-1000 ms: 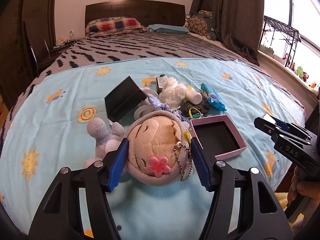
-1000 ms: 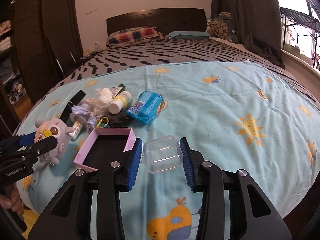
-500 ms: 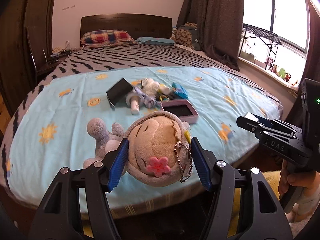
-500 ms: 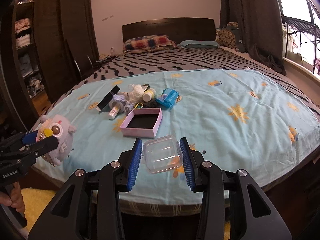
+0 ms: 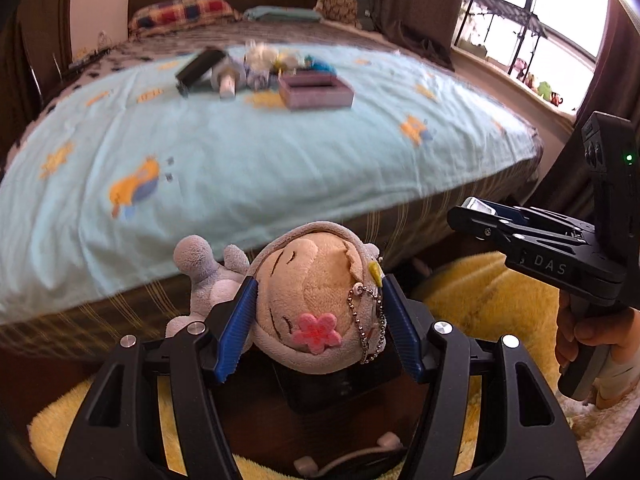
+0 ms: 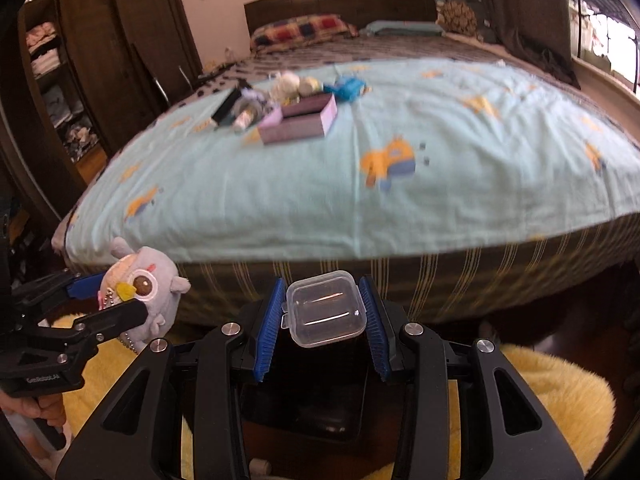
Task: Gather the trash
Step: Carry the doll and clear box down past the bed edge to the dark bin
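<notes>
You've pulled both grippers back off the bed: left gripper [image 5: 316, 328] clamps the plush toy [image 5: 312, 300], right gripper [image 6: 323, 316] clamps the clear box [image 6: 325, 308], dark bin [image 6: 304, 392] directly beneath, ready for dropping.

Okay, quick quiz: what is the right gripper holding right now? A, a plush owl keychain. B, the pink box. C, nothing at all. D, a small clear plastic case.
D: the right gripper has its blue pads closed on the small clear plastic case, while the plush owl keychain sits in the left gripper.
</notes>
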A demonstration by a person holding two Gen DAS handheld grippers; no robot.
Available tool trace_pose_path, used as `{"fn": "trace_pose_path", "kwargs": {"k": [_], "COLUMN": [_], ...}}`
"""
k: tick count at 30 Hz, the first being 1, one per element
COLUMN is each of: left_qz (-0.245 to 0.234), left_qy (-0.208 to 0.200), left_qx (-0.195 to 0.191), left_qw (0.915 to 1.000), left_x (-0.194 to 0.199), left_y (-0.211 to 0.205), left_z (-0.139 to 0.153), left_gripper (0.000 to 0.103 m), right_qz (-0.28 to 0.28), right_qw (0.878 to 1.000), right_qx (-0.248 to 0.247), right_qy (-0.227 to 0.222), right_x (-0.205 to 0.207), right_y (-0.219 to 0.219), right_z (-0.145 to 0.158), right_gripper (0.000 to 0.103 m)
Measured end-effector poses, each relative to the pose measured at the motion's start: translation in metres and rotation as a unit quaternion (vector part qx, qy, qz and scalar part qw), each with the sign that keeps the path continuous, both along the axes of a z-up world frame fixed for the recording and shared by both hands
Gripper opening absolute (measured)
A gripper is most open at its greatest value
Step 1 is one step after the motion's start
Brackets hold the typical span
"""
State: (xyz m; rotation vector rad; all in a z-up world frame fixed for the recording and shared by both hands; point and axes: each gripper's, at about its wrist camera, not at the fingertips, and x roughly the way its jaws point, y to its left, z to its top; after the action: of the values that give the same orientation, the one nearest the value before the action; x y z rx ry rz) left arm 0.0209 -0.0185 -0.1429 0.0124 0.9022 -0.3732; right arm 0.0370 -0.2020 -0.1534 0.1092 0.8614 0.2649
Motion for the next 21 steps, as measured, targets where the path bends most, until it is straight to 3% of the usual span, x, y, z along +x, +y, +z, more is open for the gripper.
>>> {"fn": "trace_pose_path", "kwargs": {"k": [11, 21], "left_qz": [-0.003, 0.015], "left_qy": [0.109, 0.164], "left_qx": [0.033, 0.032], "left_qw": [0.9935, 0.9859], "left_x": [0.031, 0.037], "left_y": [-0.013, -0.019], "left_z": [-0.100, -0.152], "left_gripper": [0.060, 0.060], "right_qz": [-0.004, -0.008], "right_qw": [0.992, 0.986], "right_qx": [0.028, 0.040], "right_qy": [0.125, 0.160], "right_x": [0.020, 0.025], "right_y": [0.005, 0.017], "right_z": [-0.091, -0.134], "right_gripper": [0.040, 0.040]}}
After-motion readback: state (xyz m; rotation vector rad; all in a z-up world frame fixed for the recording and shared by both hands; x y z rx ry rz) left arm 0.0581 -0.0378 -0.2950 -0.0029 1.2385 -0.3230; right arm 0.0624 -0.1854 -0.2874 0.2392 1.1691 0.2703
